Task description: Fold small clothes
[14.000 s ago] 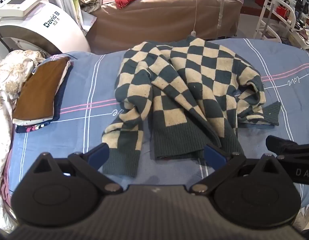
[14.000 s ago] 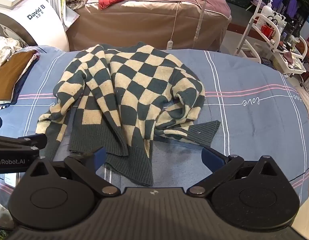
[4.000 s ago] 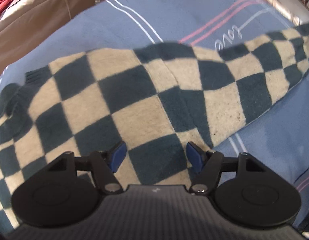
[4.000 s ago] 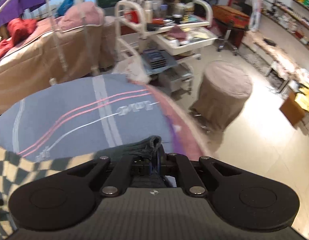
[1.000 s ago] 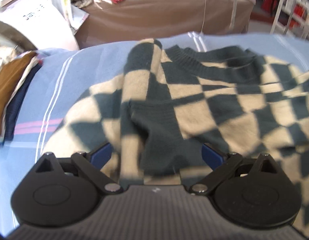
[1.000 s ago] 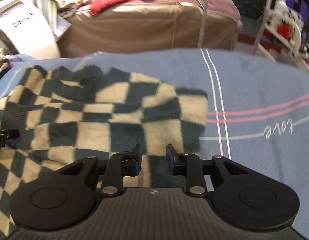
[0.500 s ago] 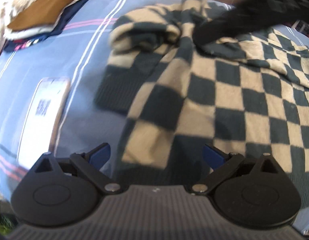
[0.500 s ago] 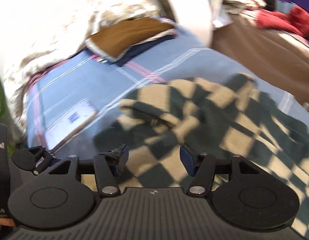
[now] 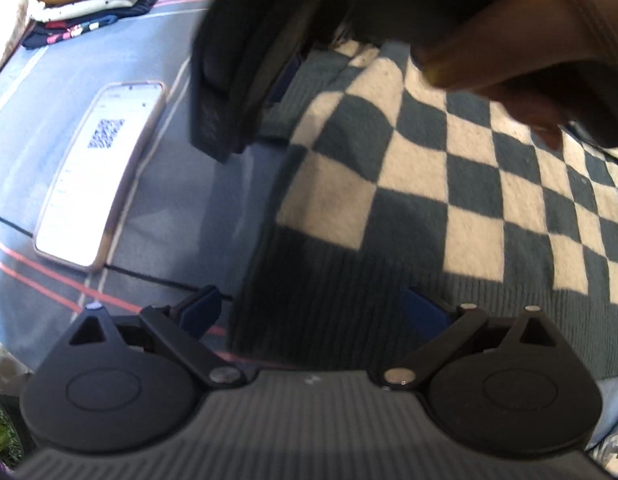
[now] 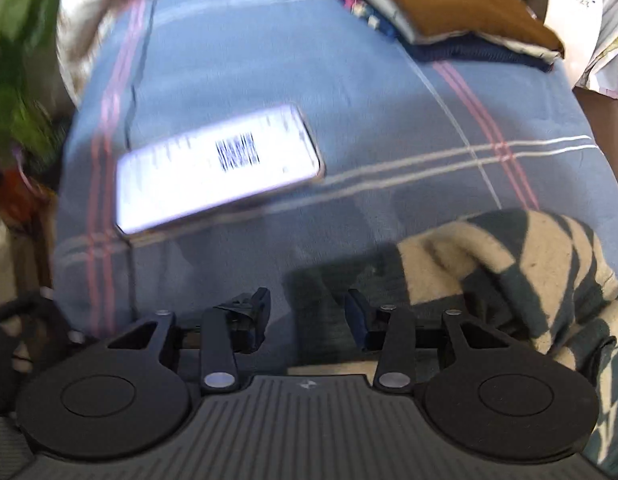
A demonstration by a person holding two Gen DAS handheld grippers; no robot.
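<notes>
The dark-green and cream checked sweater [image 9: 449,184] lies spread on the blue striped bed sheet [image 9: 49,80]. In the left wrist view my left gripper [image 9: 313,314] stands open, wide, over the sweater's ribbed hem [image 9: 329,300]. My right gripper [image 9: 283,80] comes in from the top, held by a hand [image 9: 509,40], down at the sleeve end. In the right wrist view my right gripper [image 10: 307,314] has its jaws closing, with the dark sleeve cuff [image 10: 329,292] lying between them; the pads are not pressing on it. The bunched sleeve [image 10: 529,256] lies to the right.
A phone [image 9: 101,184] with a lit screen lies on the sheet left of the sweater, also the phone [image 10: 217,172] ahead of my right gripper. A stack of folded clothes [image 10: 449,4] with a brown top sits at the bed's far side. A green plant [image 10: 13,80] is beyond the bed edge.
Both grippers have swung to the sweater's left side near the phone. The right gripper has rolled, come down over the sleeve cuff, and its jaws have narrowed. The left gripper stays wide open.
</notes>
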